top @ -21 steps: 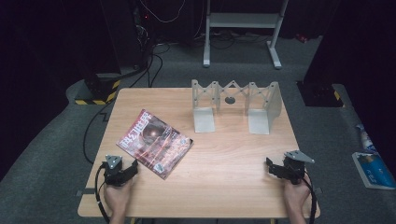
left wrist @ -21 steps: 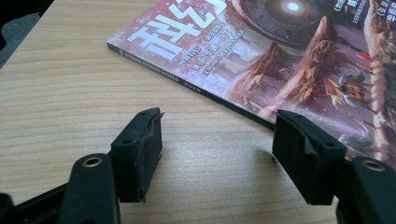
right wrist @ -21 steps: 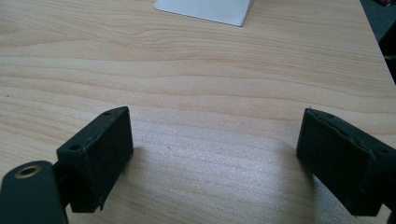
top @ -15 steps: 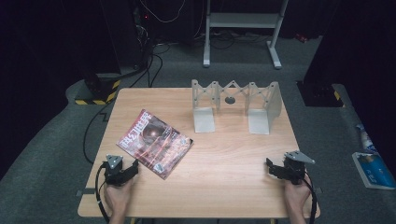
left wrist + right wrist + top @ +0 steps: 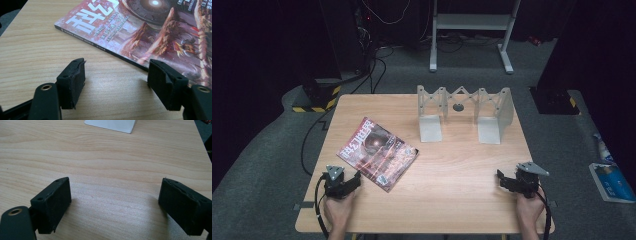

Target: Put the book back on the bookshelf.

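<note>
A magazine (image 5: 378, 154) lies flat, cover up, on the left half of the wooden table (image 5: 452, 165), turned at a slant to the table's edges. Its long axis runs from the far left toward the near right in the high view, with the large white title at the far-left end, and its spine is the edge facing the near left. The left gripper (image 5: 352, 183) rests on the table near the person's edge, just beside the magazine's near corner; in the left gripper view (image 5: 116, 75) its jaws stand wide apart with bare wood between them, and the right-hand jaw sits at the spine edge, though whether it touches is hard to tell. The right gripper (image 5: 503, 180) sits well away at the near right of the table, its jaws (image 5: 115, 205) likewise spread with nothing between them. A grey metal rack (image 5: 464, 112) stands upright toward the far side of the table, well apart from the magazine.
</note>
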The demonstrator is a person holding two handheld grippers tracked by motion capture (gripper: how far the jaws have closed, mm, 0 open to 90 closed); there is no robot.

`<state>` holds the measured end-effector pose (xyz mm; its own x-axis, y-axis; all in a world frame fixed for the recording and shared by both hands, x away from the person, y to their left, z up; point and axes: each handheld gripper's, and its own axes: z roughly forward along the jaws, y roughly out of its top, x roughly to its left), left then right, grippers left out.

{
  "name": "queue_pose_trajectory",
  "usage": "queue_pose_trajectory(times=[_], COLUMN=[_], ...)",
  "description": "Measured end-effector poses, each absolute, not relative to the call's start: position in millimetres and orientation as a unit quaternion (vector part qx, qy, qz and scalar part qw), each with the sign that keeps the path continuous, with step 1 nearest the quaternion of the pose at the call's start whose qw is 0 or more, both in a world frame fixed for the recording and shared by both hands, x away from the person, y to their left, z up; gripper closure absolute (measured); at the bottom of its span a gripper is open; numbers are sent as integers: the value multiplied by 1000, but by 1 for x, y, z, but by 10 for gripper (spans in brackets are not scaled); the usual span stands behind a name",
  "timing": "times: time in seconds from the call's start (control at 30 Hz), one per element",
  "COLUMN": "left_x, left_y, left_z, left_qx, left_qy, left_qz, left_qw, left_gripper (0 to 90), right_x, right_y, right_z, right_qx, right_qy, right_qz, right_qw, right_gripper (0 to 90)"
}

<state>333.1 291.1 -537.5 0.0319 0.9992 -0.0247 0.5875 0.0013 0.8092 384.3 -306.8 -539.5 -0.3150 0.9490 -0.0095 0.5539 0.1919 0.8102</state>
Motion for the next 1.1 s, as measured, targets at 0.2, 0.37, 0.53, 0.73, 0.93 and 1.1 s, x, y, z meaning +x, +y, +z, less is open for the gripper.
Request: queue_pose_trajectory(times=[0.2, 0.37, 0.53, 0.73, 0.93, 1.1], left_x=[333, 332, 332, 330, 332, 335], left_y=[293, 298, 297, 296, 290, 281], left_z=[-537, -535, -534, -531, -523, -518], left_qx=[630, 617, 615, 611, 603, 607], left_qy=[628, 640, 644, 646, 650, 645], left_qz=[303, 290, 284, 275, 266, 266], left_qw=[341, 354, 355, 367, 377, 380], left_gripper=[332, 345, 346, 351, 342, 338], right_x=[384, 384, 384, 384, 384, 384], right_y=[-307, -307, -307, -307, -307, -307], right_z=[-540, -540, -540, -540, -540, -540], right_qx=[519, 519, 519, 519, 518, 518], right_qy=[723, 724, 724, 724, 724, 724], right_qz=[366, 366, 366, 366, 366, 366], right_qw=[270, 270, 270, 270, 270, 271], right_gripper=[107, 107, 107, 107, 107, 108])
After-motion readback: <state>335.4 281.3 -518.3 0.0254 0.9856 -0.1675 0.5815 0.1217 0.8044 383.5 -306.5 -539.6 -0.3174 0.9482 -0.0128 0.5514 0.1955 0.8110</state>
